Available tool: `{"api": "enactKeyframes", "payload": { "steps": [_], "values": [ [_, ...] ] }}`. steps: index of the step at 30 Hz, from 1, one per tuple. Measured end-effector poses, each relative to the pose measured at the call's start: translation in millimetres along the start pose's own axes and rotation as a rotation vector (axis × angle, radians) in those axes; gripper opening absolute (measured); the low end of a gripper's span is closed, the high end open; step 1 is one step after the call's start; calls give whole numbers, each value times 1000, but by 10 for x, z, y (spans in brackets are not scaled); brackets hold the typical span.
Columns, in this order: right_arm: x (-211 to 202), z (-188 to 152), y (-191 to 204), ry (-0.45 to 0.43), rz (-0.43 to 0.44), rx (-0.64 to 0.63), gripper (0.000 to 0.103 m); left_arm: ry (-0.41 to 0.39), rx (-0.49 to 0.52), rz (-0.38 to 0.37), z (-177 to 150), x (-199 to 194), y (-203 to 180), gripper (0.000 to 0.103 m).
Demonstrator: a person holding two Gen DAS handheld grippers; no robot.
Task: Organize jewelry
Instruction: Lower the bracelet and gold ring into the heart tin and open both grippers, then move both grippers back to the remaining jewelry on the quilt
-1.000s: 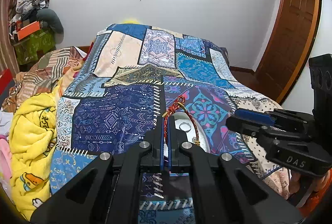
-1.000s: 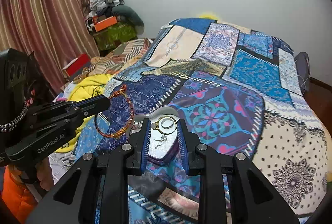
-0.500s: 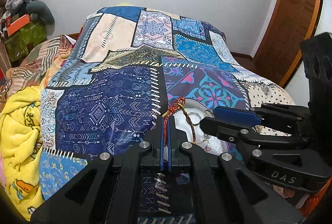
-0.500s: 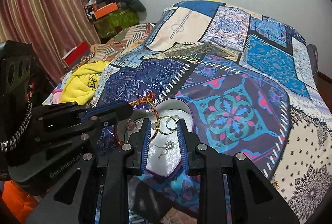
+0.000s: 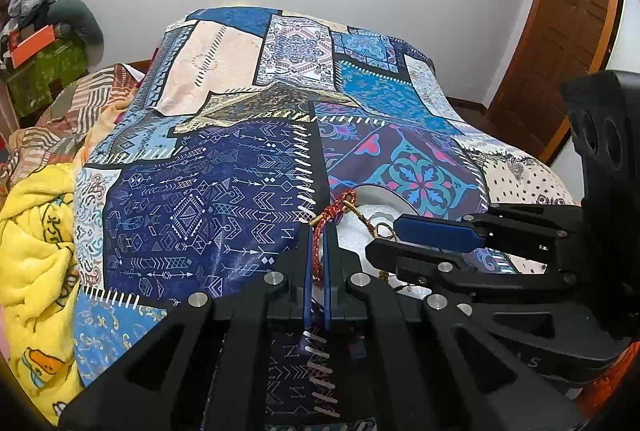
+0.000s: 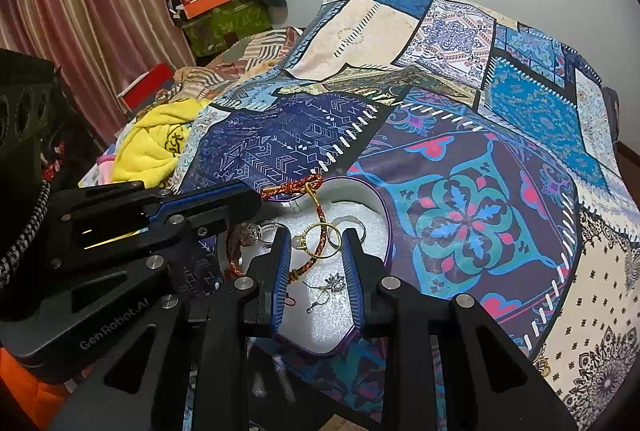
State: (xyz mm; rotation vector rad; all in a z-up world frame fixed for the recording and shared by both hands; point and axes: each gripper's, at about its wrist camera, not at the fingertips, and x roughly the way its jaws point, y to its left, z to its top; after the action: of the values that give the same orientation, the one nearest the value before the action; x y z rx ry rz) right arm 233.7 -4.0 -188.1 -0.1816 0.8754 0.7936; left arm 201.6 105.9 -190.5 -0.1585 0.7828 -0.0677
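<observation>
**Braided bracelet held over the jewelry tray**

Right wrist view shows the red-and-gold braided bracelet (image 6: 316, 231) draped across the white foam-lined jewelry tray (image 6: 340, 315), one end pinched in the left gripper (image 6: 256, 197) at the tray's far-left rim, the rest trailing toward the near side. The left gripper's fingers are narrowed on the cord, which likely keeps it taut enough to lay down without tangling. Under the cord lie 2 gold rings (image 6: 320, 235), a silver ring (image 6: 256, 231) to the left and a small silver charm (image 6: 332, 283) nearer. The right gripper (image 6: 318, 271) hovers over the tray with fingers wide, straddling the rings and gripping nothing. Room is tight: both tools crowd the tray's raised purple edge, while the patchwork bedspread (image 6: 472, 223) to the right and far side lies open. A yellow blanket (image 6: 156, 147) sits well apart at the left.
</observation>
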Motion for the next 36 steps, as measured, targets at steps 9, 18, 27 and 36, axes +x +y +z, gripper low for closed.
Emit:
{"api": "enactKeyframes", "payload": {
  "steps": [9, 18, 27, 36],
  "values": [
    [-55, -4, -15, 14, -9, 17, 31, 3, -12, 14, 5, -118, 15, 9],
    [-328, -1, -110, -41, -39, 43, 35, -18, -2, 43, 57, -331, -64, 10],
    [-715, -53, -327, -107, -84, 87, 35, -47, 45, 26, 183, -471, -405, 10],
    [-1113, -245, -743, -154, -156, 164, 35, -32, 97, -40, 236, -366, -928, 17]
  ]
}}
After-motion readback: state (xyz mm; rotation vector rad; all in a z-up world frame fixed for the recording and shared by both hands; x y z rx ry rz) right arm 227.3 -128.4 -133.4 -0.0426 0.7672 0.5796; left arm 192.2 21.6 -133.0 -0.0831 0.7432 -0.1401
